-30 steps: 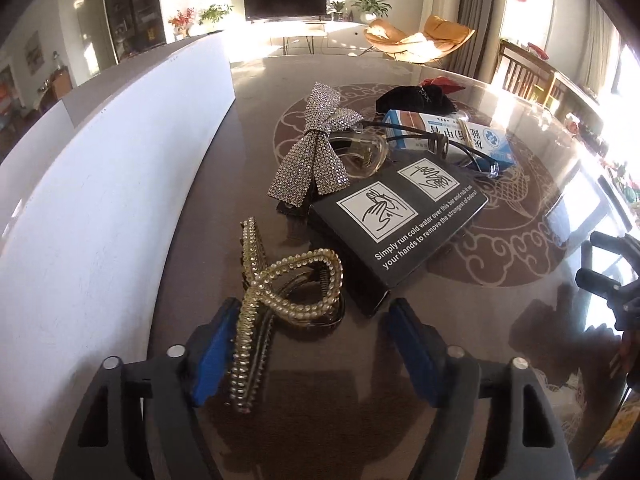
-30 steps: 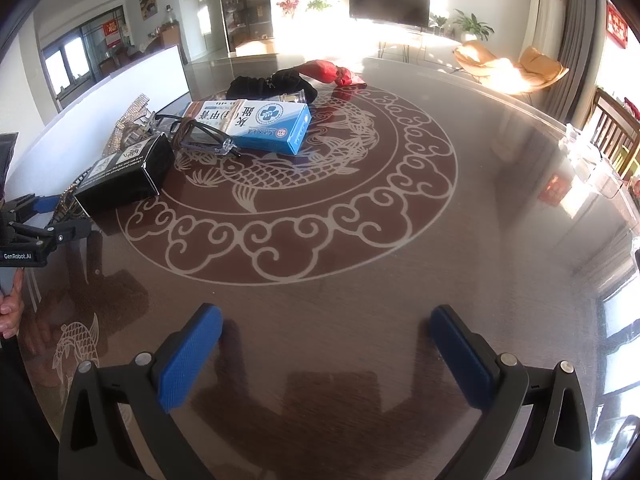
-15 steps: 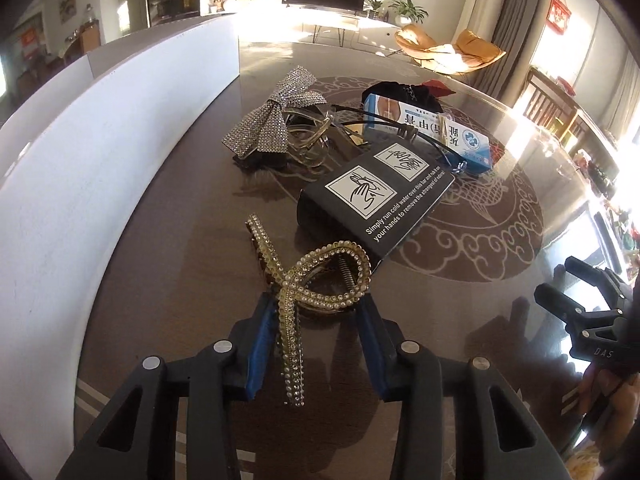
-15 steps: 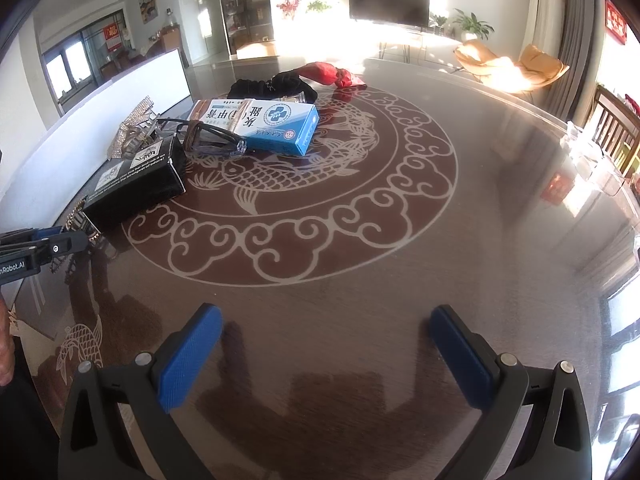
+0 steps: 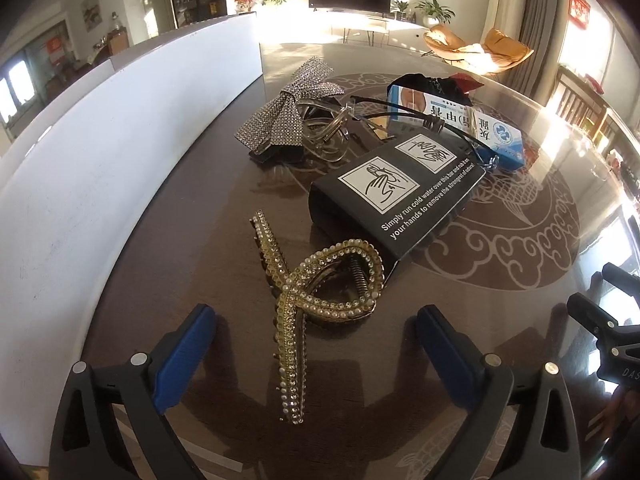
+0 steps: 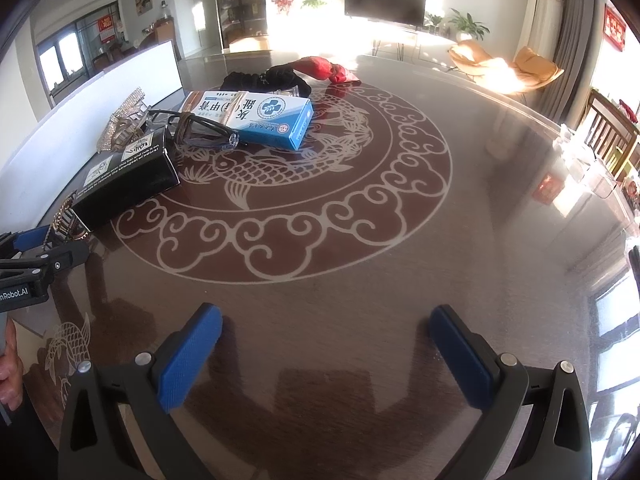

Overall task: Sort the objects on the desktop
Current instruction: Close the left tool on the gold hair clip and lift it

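The left gripper [image 5: 312, 344] has sprung wide from its squeeze, still opening, angled down over the pearl hair claw [image 5: 320, 292] lying untouched between them on the desk [image 5: 500, 280]. The right gripper [image 6: 326, 354] hovers open, empty.

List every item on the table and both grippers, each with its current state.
left gripper: jaws opening, pads clear of the clip
right gripper: open, empty
gold hair clip: lying free on the table
black box: closed, lying flat
blue box: closed
glasses: unfolded, leaning on both boxes
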Demonstrator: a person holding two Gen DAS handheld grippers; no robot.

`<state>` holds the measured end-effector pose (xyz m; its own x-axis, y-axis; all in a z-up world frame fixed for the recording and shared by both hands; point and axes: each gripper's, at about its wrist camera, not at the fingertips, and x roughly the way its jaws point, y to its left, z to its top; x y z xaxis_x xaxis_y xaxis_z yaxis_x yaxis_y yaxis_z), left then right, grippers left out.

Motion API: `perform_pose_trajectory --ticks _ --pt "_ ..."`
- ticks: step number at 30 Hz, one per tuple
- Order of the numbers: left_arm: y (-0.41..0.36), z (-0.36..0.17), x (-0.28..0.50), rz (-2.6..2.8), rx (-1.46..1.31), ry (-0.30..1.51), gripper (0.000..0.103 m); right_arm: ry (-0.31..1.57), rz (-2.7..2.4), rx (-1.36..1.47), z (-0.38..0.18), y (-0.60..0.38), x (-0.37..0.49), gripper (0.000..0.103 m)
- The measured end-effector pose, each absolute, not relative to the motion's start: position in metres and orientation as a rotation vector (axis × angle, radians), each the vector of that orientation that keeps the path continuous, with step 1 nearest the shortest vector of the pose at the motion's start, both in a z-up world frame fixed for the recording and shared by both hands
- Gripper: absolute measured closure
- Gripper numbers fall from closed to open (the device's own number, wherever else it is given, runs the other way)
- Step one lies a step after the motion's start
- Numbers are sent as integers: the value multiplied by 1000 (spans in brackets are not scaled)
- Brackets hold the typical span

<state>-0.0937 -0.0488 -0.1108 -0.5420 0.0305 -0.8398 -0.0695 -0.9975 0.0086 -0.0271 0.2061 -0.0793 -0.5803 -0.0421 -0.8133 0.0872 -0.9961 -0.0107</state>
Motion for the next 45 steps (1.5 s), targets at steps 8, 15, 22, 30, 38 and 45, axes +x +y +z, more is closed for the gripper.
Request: perform_pose_trajectory --ticks 8,15,22,30,38,45 --pt "-46 -109 -93 2715 -1467 62 0 76 -2729 1402 -79 207 -27 0" --pt "-45 -108 -92 2716 -1467 62 0 76 -2729 1402 -79 207 -27 0" --pt "-45 -108 -92 2716 -1466 62 0 76 -2729 1402 -79 206 -27 0" --pt "-45 -109 -92 2717 -1465 62 0 76 -2729 1402 -79 207 -28 0" --pt "-45 -108 -93 2717 -1465 62 0 76 -2729 1402 -79 207 -28 0" --pt "-44 -109 -93 2717 -1465 62 0 76 -2729 1402 -79 206 -27 0"
